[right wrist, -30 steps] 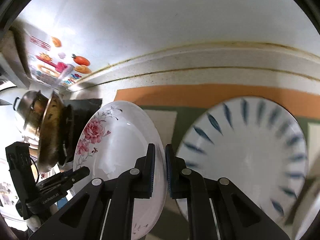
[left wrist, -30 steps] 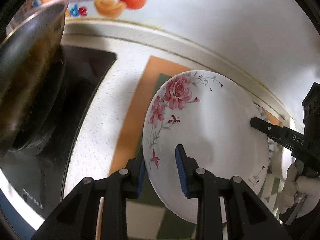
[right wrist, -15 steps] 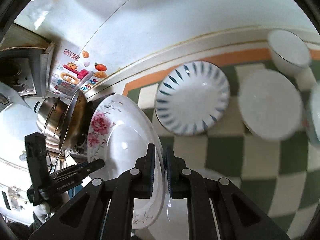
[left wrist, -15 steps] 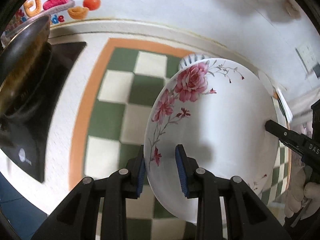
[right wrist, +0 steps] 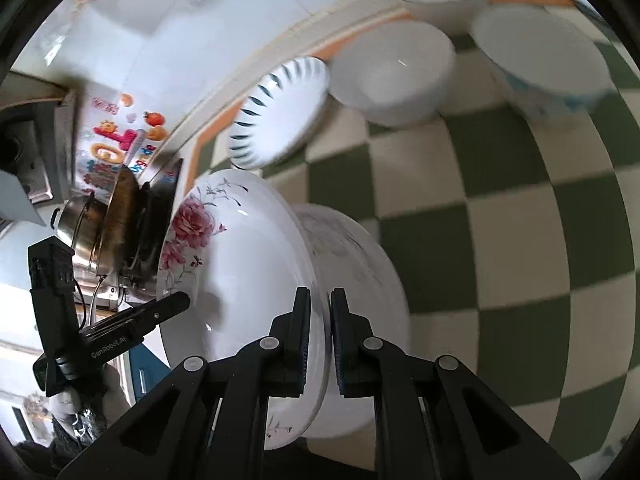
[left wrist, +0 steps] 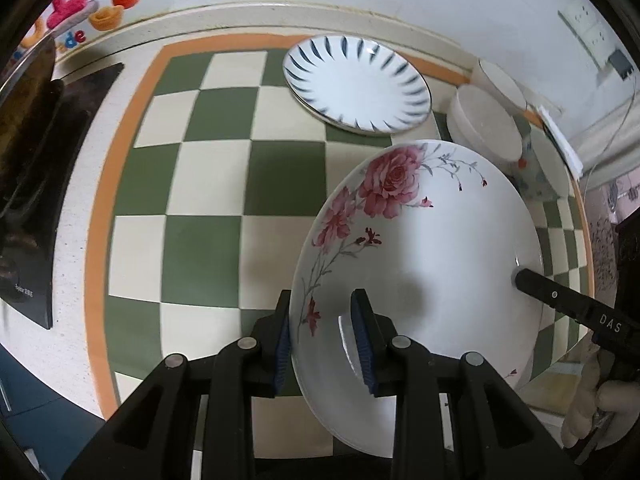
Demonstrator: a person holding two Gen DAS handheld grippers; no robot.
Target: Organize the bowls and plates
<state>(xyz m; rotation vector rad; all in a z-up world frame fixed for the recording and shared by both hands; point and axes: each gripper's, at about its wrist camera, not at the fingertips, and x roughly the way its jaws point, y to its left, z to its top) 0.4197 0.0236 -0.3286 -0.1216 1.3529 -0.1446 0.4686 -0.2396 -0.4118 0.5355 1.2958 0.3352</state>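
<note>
Rose plate (left wrist: 432, 256) pinched by both tools, left (left wrist: 322, 344), right (right wrist: 320, 344); uneven pull tilts it, clipping striped plate (left wrist: 356, 84) at 12 o'clock.

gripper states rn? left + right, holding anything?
Left gripper: closed on the near rim of the rose plate.
Right gripper: closed on the opposite rim of the same plate.

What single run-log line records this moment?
left gripper: shut on white rose-patterned plate | right gripper: shut on its opposite rim | plate: tilted above green-and-cream checkered mat
</note>
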